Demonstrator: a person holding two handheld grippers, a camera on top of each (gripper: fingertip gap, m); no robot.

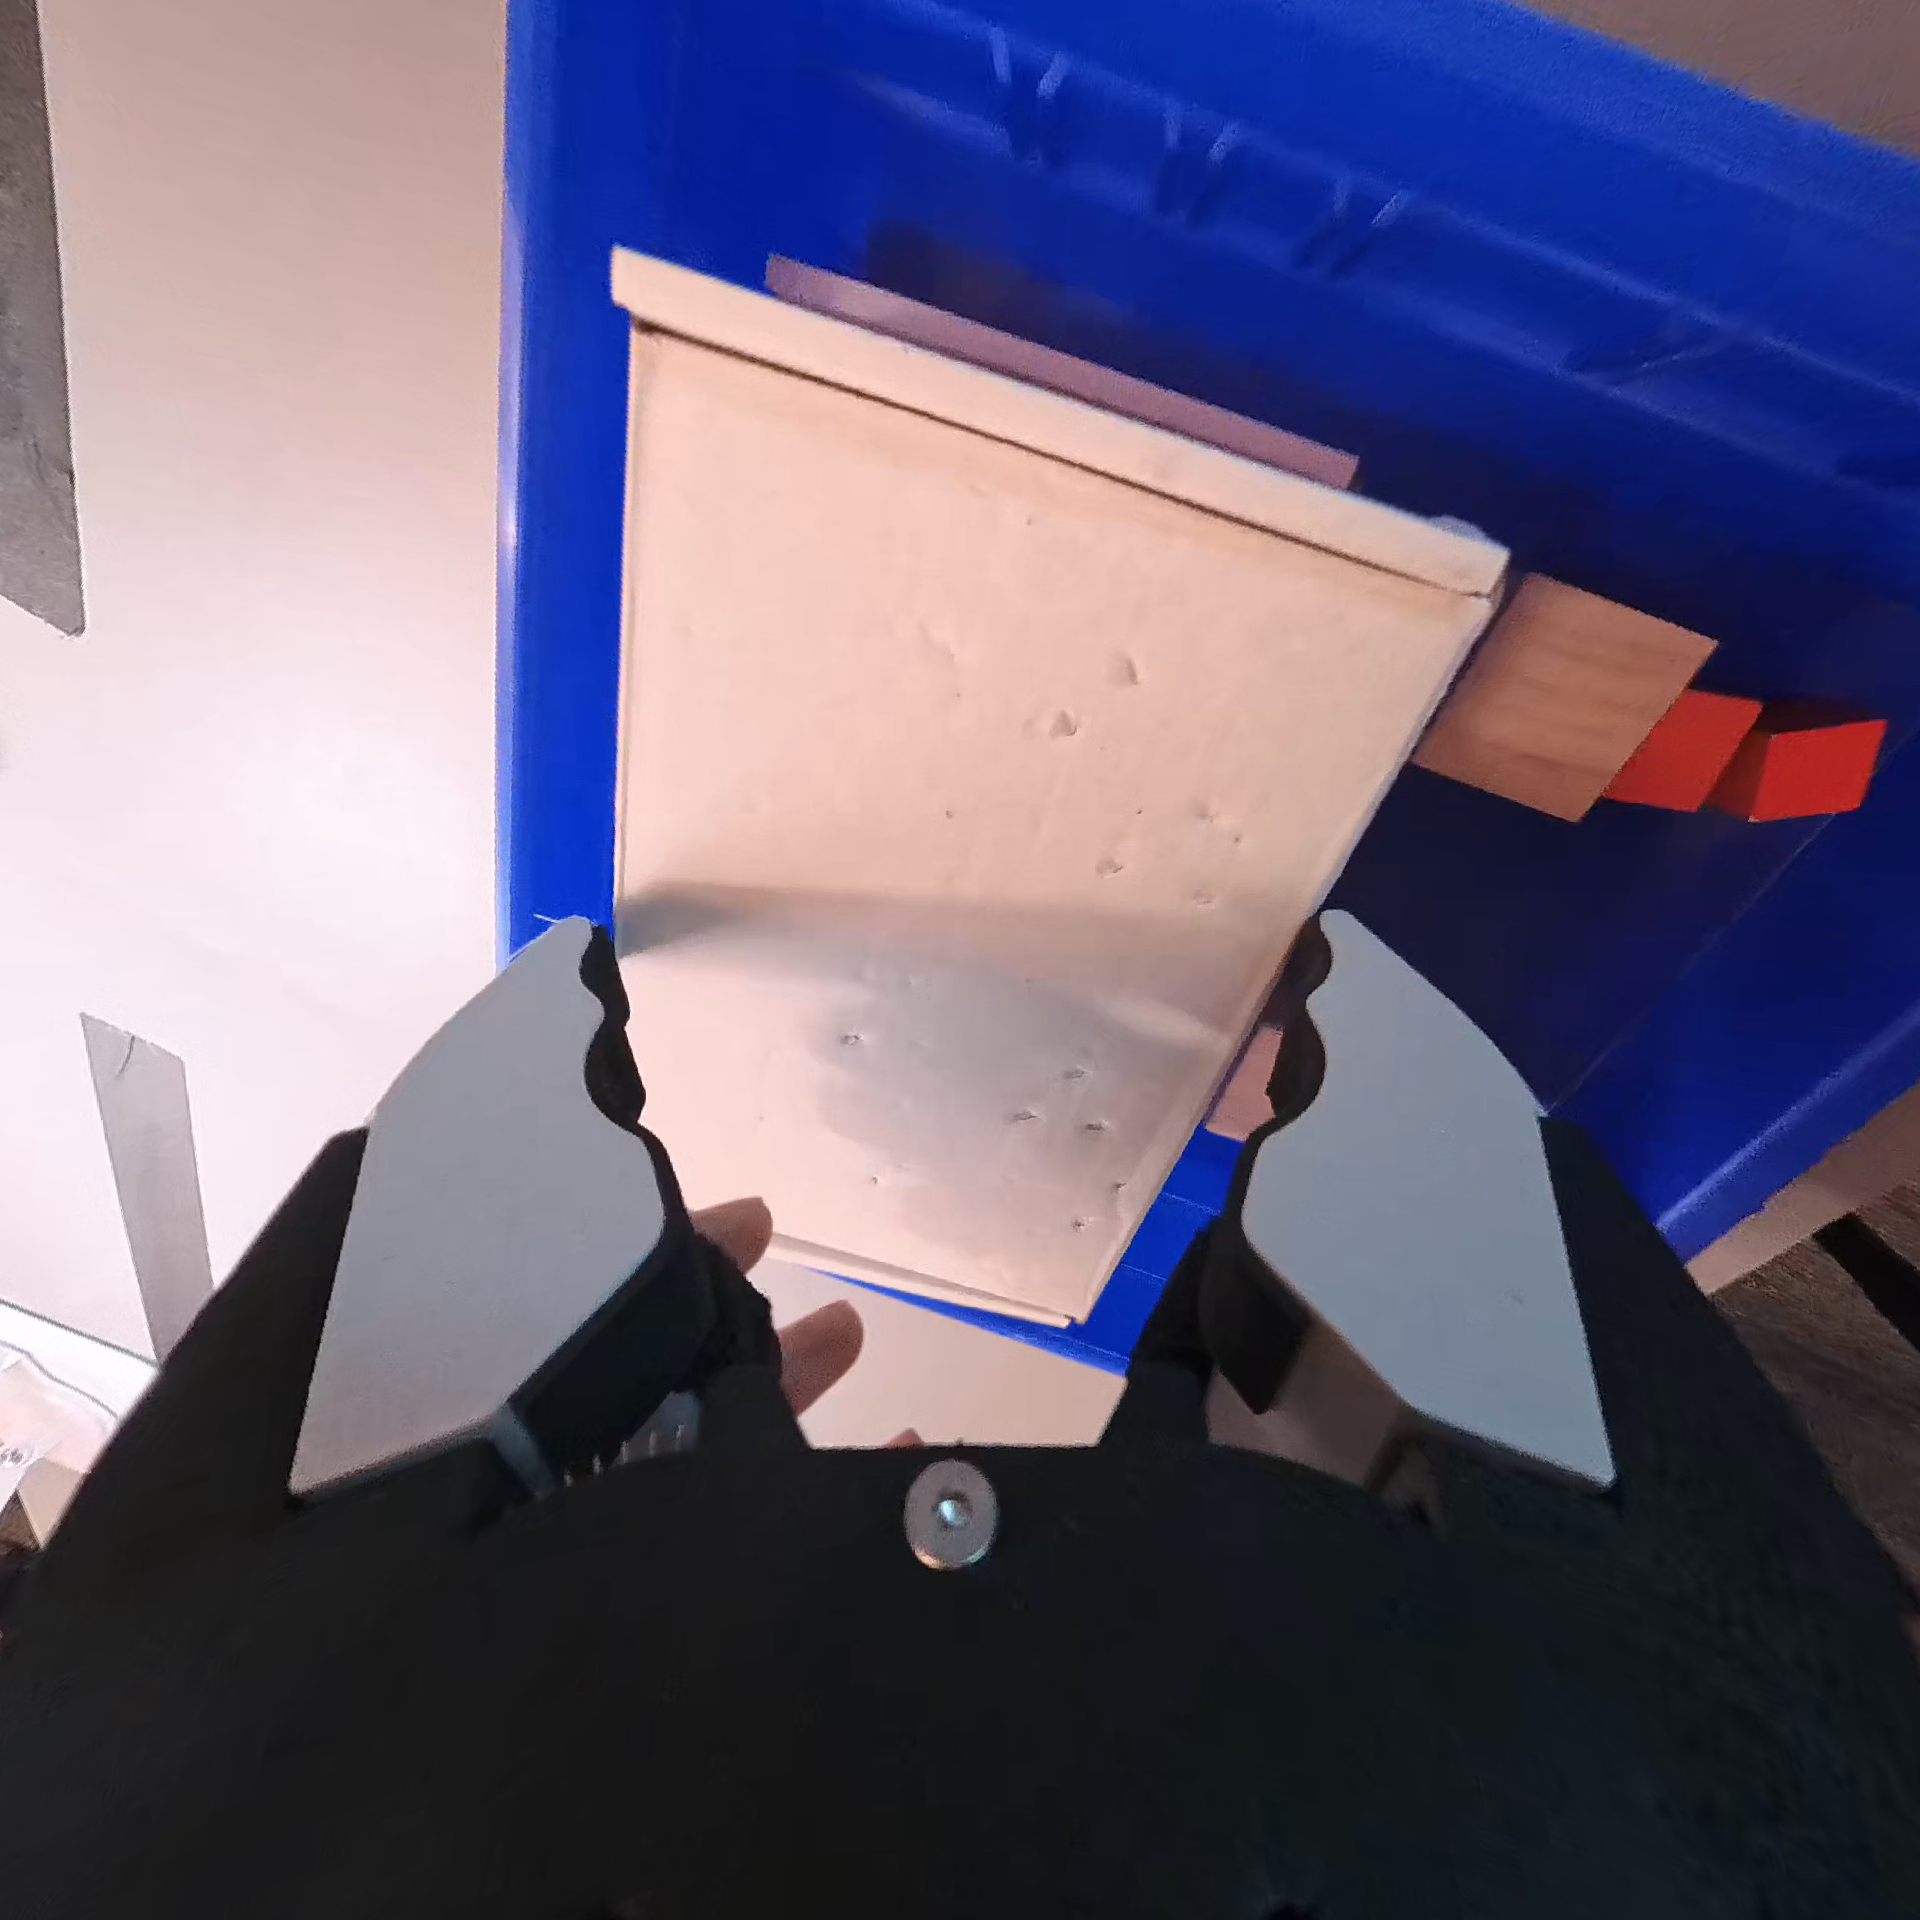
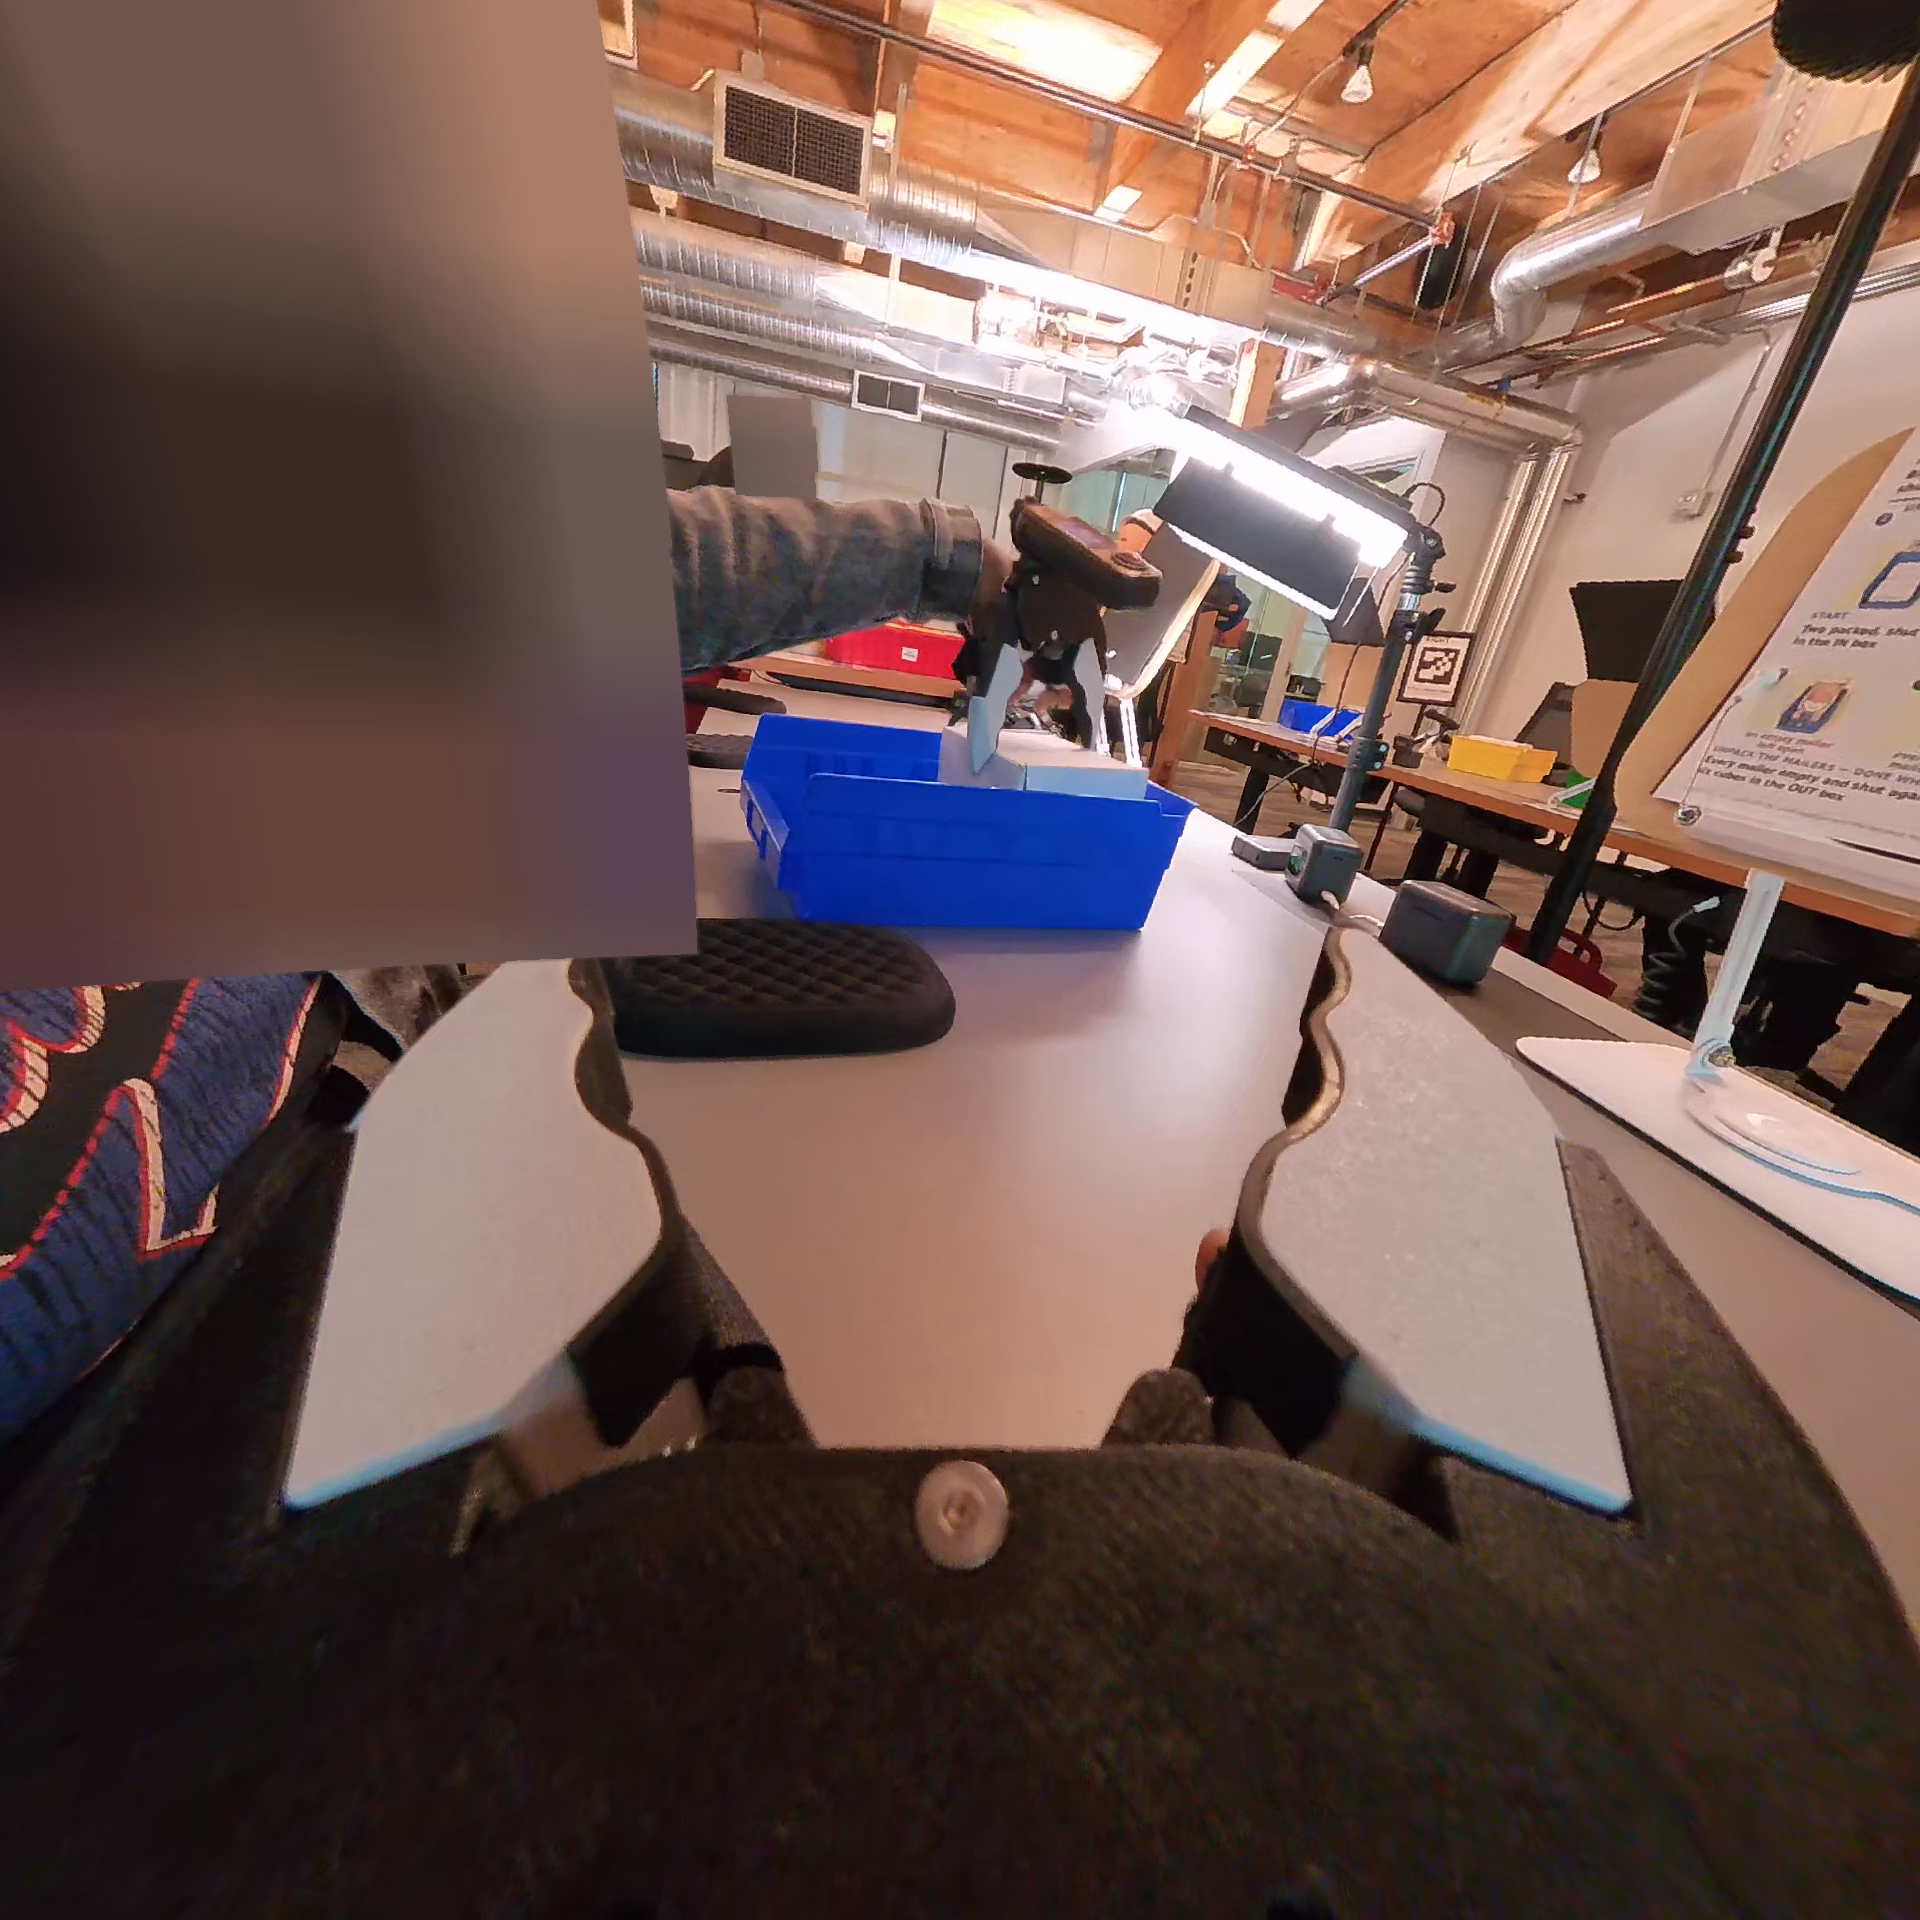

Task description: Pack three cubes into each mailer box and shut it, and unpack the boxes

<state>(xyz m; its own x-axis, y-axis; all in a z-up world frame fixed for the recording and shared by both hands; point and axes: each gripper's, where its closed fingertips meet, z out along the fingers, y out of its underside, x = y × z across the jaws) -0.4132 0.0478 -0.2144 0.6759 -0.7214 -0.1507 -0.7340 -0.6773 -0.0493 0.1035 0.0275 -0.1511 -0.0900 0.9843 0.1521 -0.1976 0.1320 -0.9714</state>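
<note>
Partly hidden between the left gripper's spread fingers, a white mailer box is seen in the blue bin; contact is unclear. Right gripper's fingers are spread over bare table.

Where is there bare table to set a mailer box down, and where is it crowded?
Free: the grey table between the right gripper, black pad and blue bin. Crowded: inside the bin, with the white mailer box, wooden cube and red cubes.
</note>
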